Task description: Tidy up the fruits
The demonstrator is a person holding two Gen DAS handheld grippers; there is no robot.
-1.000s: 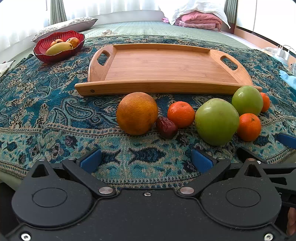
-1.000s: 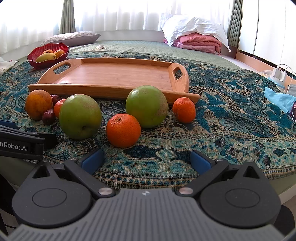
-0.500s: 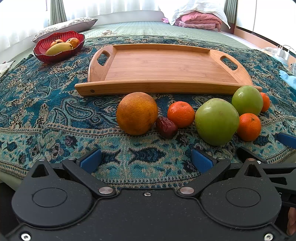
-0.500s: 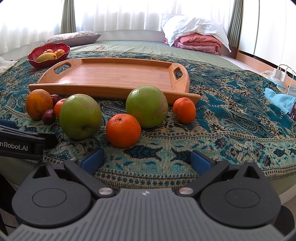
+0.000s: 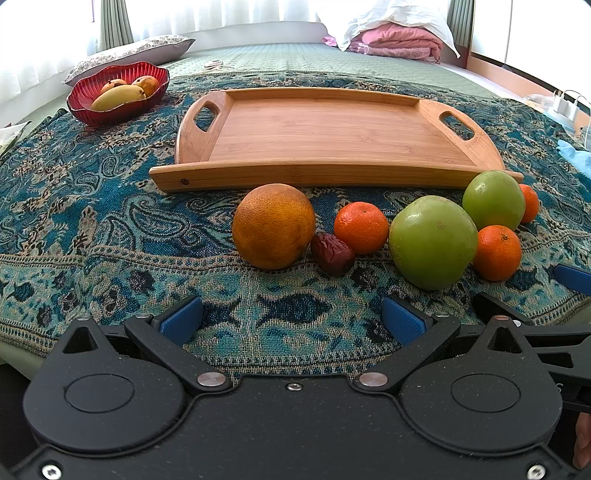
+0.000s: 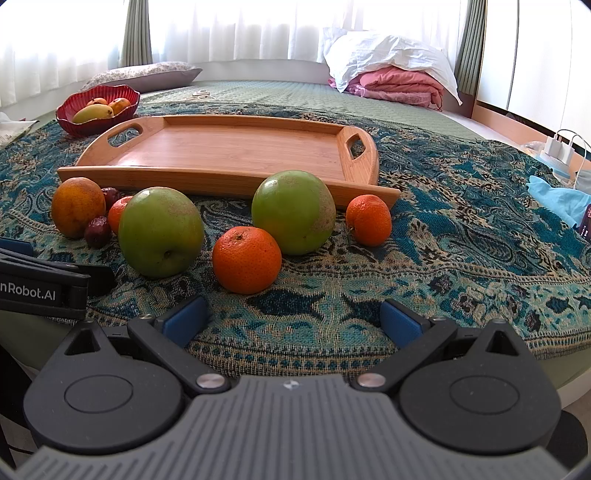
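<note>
Both grippers hover low over the near edge of the bed with their blue pads spread wide, holding nothing: the left gripper (image 5: 291,321) faces the big orange (image 5: 273,226), and the right gripper (image 6: 293,319) faces a tangerine (image 6: 246,259).

Surface: a blue patterned cloth (image 5: 92,221) covers a green bedspread (image 6: 258,92). On the cloth, the fruit lies in a loose row just in front of the wooden tray (image 5: 332,136), which holds no fruit. From left to right in the left view: the big orange, a dried date (image 5: 332,253) touching it, a tangerine (image 5: 361,227), a large green apple (image 5: 433,242), another tangerine (image 5: 496,252), a second green apple (image 5: 493,199) and a third tangerine (image 5: 530,203) partly hidden behind it. A red bowl (image 5: 85,110) with yellow fruit stands well apart at far left.

Room: white curtains (image 6: 240,29), a pillow (image 6: 144,74) and folded pink bedding (image 6: 402,86) at the back.

Compared with the frames from one second and half a second ago, nothing has moved; grippers and fruit match their earlier positions.
</note>
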